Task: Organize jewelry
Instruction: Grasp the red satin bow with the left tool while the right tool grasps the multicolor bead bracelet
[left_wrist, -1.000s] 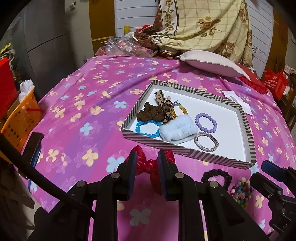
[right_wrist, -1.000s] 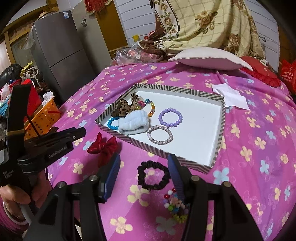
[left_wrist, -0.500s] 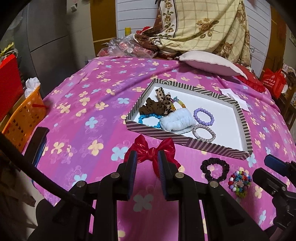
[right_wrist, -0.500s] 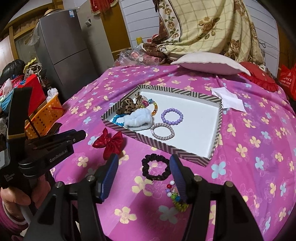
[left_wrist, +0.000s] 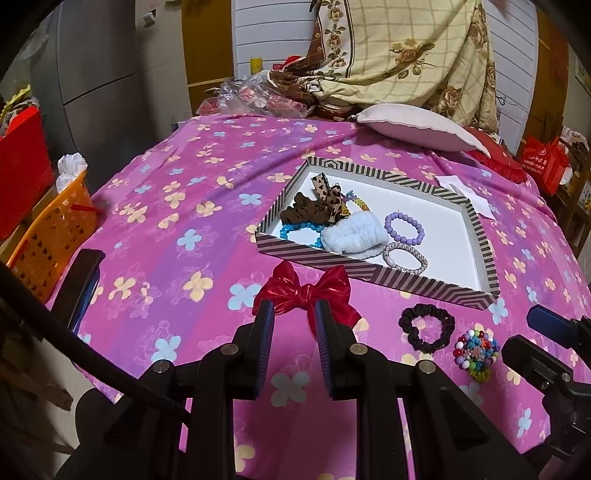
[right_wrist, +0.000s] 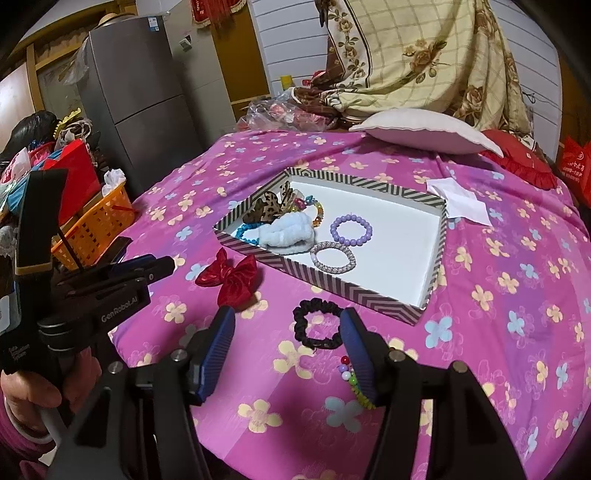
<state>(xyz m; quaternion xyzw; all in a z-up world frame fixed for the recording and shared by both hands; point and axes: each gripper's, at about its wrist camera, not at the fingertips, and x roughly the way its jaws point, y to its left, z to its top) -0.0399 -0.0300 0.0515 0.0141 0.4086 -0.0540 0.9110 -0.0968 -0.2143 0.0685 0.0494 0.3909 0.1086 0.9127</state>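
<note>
Only the left view shows the whole beaded bracelet (left_wrist: 475, 353) — both tongs released, grasping nothing.

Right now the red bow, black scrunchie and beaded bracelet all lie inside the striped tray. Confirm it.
Wrong. The red bow, black scrunchie and beaded bracelet all lie outside the striped tray, on the pink cloth in front of it. The left wrist view shows this.
</note>
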